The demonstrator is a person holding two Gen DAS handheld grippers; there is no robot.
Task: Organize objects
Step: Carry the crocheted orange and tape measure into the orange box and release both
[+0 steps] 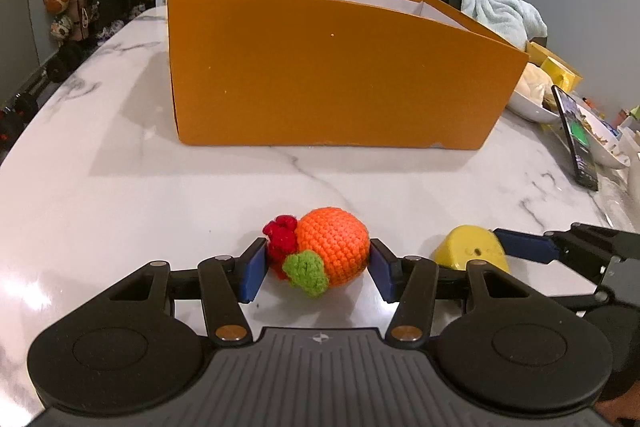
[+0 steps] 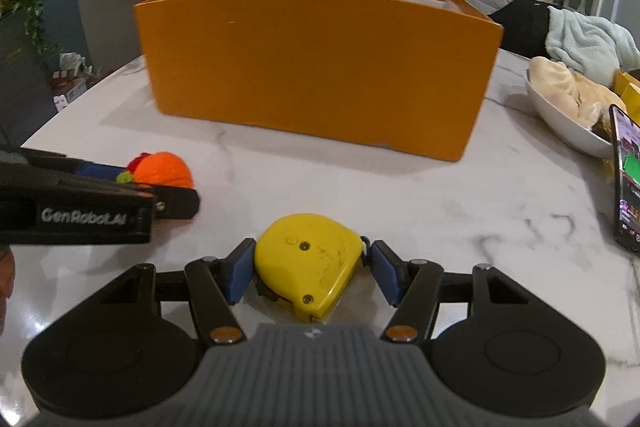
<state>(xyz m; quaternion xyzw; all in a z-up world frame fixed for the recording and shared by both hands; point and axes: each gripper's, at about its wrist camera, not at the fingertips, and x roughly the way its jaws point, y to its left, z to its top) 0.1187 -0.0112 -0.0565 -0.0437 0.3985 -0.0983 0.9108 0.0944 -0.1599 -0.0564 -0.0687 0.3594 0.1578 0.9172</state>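
Note:
An orange crocheted fruit toy (image 1: 326,247) with a green leaf and red bits lies on the marble table between the blue pads of my left gripper (image 1: 318,261); both pads touch its sides. It also shows in the right wrist view (image 2: 162,169). A yellow tape measure (image 2: 308,263) lies flat between the pads of my right gripper (image 2: 310,267); the pads press on it. The tape measure also shows in the left wrist view (image 1: 472,253). An open orange box (image 1: 328,67) stands behind both, also in the right wrist view (image 2: 316,67).
At the right stand a white bowl (image 2: 560,123) with beige cloth, a propped phone (image 2: 626,183), a light blue towel (image 2: 588,39) and a yellow object (image 1: 560,67). The table edge (image 1: 60,95) curves off at the left.

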